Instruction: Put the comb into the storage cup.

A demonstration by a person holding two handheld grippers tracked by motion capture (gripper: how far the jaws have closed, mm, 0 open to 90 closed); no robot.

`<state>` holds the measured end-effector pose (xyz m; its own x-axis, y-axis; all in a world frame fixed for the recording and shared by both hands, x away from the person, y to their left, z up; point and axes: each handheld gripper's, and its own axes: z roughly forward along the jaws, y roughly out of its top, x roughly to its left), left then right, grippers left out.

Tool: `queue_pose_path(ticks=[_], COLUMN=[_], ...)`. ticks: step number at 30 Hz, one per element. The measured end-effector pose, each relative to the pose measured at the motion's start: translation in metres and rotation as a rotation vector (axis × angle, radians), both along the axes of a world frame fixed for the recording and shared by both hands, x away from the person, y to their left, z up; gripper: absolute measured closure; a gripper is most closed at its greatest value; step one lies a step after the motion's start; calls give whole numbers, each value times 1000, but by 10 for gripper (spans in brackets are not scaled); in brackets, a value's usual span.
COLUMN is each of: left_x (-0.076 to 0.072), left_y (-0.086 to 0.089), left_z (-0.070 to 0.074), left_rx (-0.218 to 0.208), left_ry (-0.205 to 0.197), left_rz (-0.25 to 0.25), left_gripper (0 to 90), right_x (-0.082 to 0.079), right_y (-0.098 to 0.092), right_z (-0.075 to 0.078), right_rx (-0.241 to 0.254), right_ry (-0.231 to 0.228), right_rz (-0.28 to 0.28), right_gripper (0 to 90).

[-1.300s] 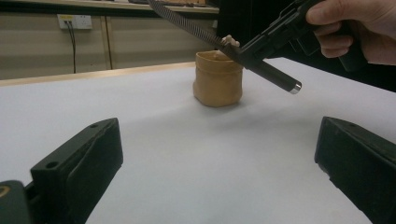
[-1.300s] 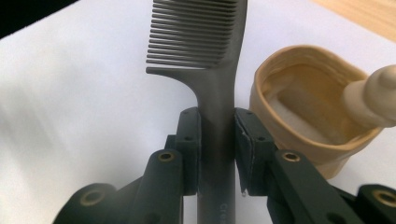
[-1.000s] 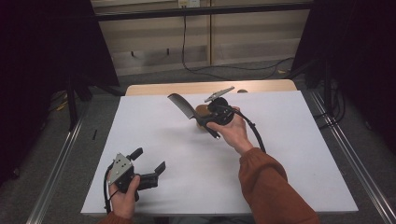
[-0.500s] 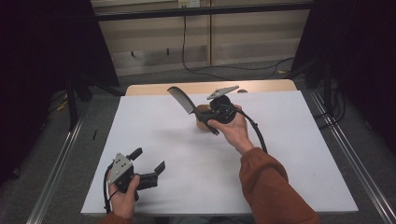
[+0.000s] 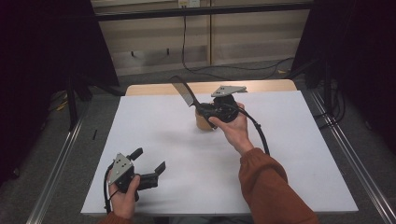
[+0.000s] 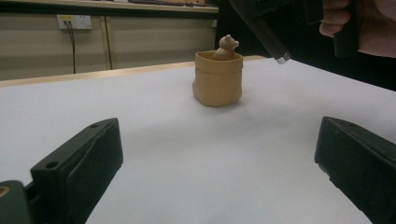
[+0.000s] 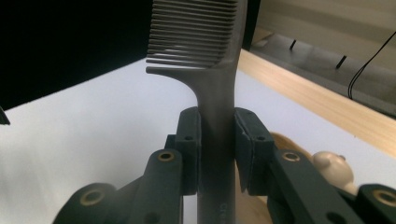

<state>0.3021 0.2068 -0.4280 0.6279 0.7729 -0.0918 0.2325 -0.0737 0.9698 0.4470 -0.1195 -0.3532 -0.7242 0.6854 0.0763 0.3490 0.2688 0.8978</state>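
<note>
Clearly we had the right gripper (image 5: 205,110) clamped on the comb (image 5: 184,91) by its handle, held in the air just above the tan pouch (image 5: 201,122) near the table's (image 5: 289,154) far edge; we judged that grip suited lowering the handle end into the pouch, teeth up. The left gripper (image 5: 148,164) rested low near the table's front edge, well apart, its jaws wide with nothing between them, probably waiting. The right gripper view showed the pads (image 7: 190,140) pressing both sides of the comb's handle and its fine teeth, which the high view blurred. The left gripper view showed a small bear figure (image 6: 227,45) sitting inside the pouch and the handle tip hanging beside it.
</note>
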Motion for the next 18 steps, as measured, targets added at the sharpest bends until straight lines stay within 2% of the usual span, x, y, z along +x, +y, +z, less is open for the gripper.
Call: queue_pose_path(ticks=[8, 18], left_x=[0, 0], left_y=[0, 0], left_z=[0, 0], left_rx=[2, -1], left_ry=[0, 2], left_rz=[-1, -1], left_gripper=[11, 11], right_x=[-1, 4], right_y=[-4, -7], right_z=[5, 6], right_rx=[46, 86], right_ry=[-51, -67], right_rz=[-9, -10], right_gripper=[728, 728])
